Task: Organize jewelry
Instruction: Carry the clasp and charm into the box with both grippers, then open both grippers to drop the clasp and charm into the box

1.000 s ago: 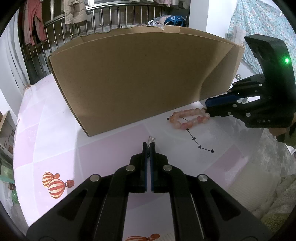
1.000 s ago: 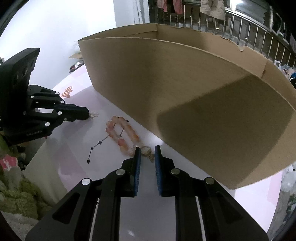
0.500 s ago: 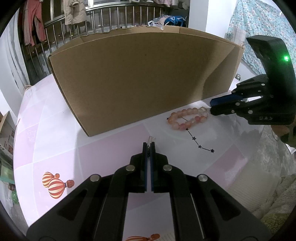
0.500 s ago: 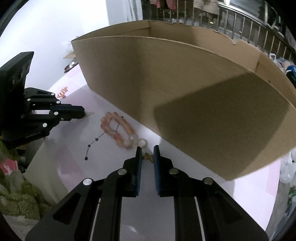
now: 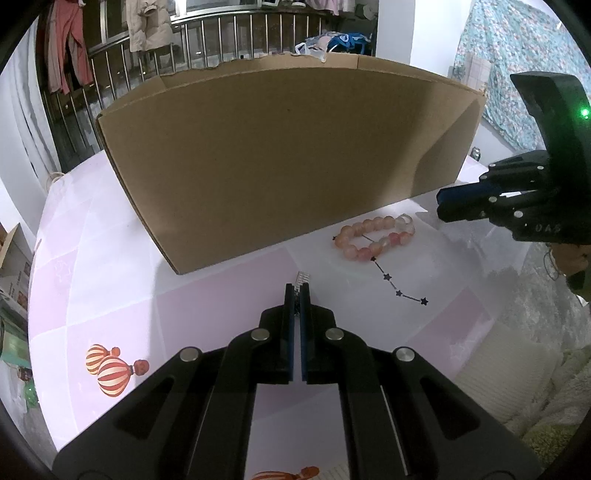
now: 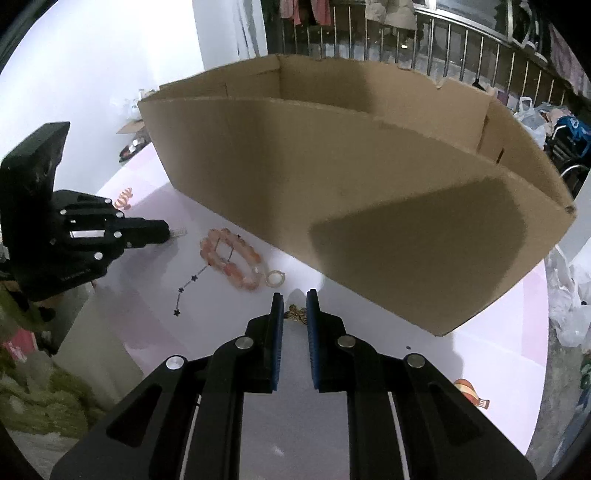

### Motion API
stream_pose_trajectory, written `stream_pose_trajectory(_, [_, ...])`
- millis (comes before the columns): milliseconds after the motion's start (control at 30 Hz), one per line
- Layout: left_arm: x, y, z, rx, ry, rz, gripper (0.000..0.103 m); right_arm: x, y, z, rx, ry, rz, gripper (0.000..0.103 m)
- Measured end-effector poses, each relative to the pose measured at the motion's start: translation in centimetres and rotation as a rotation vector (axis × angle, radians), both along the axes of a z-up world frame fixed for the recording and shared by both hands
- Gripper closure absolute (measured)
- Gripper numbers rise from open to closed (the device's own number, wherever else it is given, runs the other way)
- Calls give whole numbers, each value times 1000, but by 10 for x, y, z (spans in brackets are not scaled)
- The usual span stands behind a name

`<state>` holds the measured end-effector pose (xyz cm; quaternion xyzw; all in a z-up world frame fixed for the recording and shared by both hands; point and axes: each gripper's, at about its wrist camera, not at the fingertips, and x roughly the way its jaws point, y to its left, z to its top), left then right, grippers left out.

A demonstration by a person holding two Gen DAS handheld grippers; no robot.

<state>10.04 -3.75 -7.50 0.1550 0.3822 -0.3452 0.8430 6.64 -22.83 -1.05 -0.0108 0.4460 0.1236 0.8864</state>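
Note:
A pink bead bracelet lies on the table in front of a big open cardboard box; it also shows in the right wrist view, with a clear ring at its near end. My left gripper is shut on a small silver sparkly clip that sticks out past the fingertips. My right gripper is shut on a small gold ornament and is raised above the table. The box stands just behind.
The table has a white and pink cloth with balloon prints and a star line print. A railing with hanging clothes stands behind the box. A soft rug lies beside the table.
My right gripper has pulled back and up from the bracelet's end with the gold ornament between its fingers. The bracelet has shifted slightly. My left gripper has stayed still.

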Motion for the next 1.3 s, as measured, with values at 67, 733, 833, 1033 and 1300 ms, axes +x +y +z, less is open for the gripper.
stream_pose_trajectory(67, [-1, 0, 2, -4, -7, 0, 101, -6, -5, 4, 2, -9, -6, 90])
stream_pose_trajectory(733, [-22, 13, 95, -161, -148, -16, 102, -35, -15, 94, 60, -260, -8, 90])
stream_pose_trajectory(833, [-13, 7, 119, -206, -179, -31, 102, -26, -21, 111, 73, -314, -10, 90])
stream_pose_trajectory(1033, [23, -34, 135, -210, -180, -84, 101, 16, -31, 113, 50, -297, -73, 90])
stream_pose_trajectory(1300, [92, -98, 96, -111, -41, -76, 101, 77, -54, 87, 36, -163, -191, 90])
